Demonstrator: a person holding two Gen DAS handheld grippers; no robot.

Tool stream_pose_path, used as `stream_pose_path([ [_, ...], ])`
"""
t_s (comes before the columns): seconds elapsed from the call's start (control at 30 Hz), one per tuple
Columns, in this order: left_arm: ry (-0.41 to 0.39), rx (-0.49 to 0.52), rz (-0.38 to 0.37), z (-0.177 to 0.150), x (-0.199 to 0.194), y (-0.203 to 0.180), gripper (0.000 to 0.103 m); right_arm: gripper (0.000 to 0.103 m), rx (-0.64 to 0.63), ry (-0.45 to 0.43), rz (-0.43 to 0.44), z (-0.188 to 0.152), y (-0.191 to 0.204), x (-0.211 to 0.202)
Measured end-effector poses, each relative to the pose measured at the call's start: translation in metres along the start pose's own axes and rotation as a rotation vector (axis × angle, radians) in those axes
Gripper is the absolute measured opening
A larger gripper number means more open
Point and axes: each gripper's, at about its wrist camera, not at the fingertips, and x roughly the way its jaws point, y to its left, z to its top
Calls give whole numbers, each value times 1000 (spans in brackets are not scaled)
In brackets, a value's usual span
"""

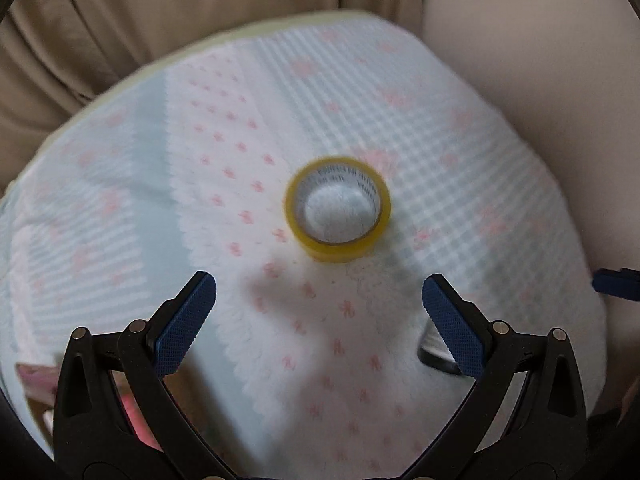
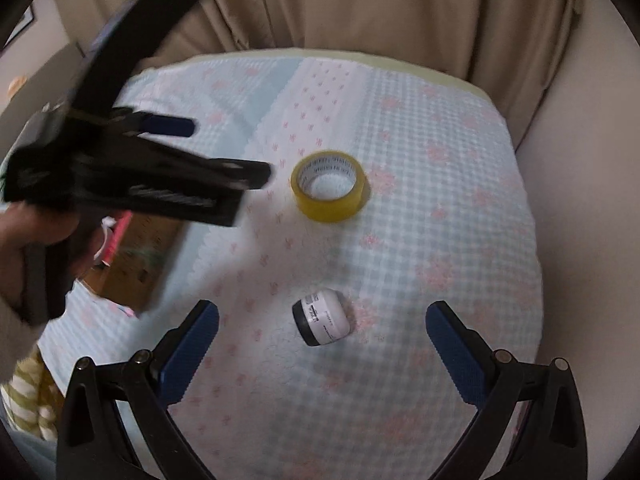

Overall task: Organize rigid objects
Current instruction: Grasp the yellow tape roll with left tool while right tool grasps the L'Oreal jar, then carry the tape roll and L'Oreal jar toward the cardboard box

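A yellow tape roll point(image 1: 338, 208) lies flat on the pale blue and pink patterned blanket point(image 1: 460, 184), just ahead of my left gripper point(image 1: 318, 292), which is open and holds nothing. In the right wrist view the tape roll point(image 2: 330, 186) sits mid-blanket. Nearer lies a small white jar with a black lid point(image 2: 324, 322), on its side. My right gripper point(image 2: 323, 312) is open, and the jar shows between its spread fingers, untouched. The left gripper point(image 2: 228, 148) hovers at the left, open, held by a hand point(image 2: 24, 240). The jar point(image 1: 436, 354) is mostly hidden behind a left finger.
A cardboard box point(image 2: 132, 264) with pink items sits off the blanket's left edge. Beige curtains point(image 2: 360, 8) hang behind and a pale wall point(image 2: 580, 200) stands at the right. The blanket point(image 2: 460, 220) drops away at its rounded edges. The right gripper's blue tip point(image 1: 616, 284) pokes in.
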Motion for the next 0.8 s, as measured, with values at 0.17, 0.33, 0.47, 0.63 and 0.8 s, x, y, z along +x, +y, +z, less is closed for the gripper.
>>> stream_pose_path([
  [0.17, 26, 26, -13, -1, 77, -7, 103, 92, -50, 22, 22, -19, -6, 57],
  [0.33, -26, 29, -6, 11, 104, -6, 103, 82, -109, 51, 46, -30, -5, 103],
  [0.47, -41, 70, -17, 24, 116, -12, 103, 74, -172, 52, 59, -34, 1, 118],
  [0.63, -38, 86, -37, 35, 123, -14, 98, 50, -199, 57, 57, -31, 7, 124],
  [0.8, -33, 83, -47, 38, 124, -12, 97, 48, -198, 71, 36, -27, 12, 125],
])
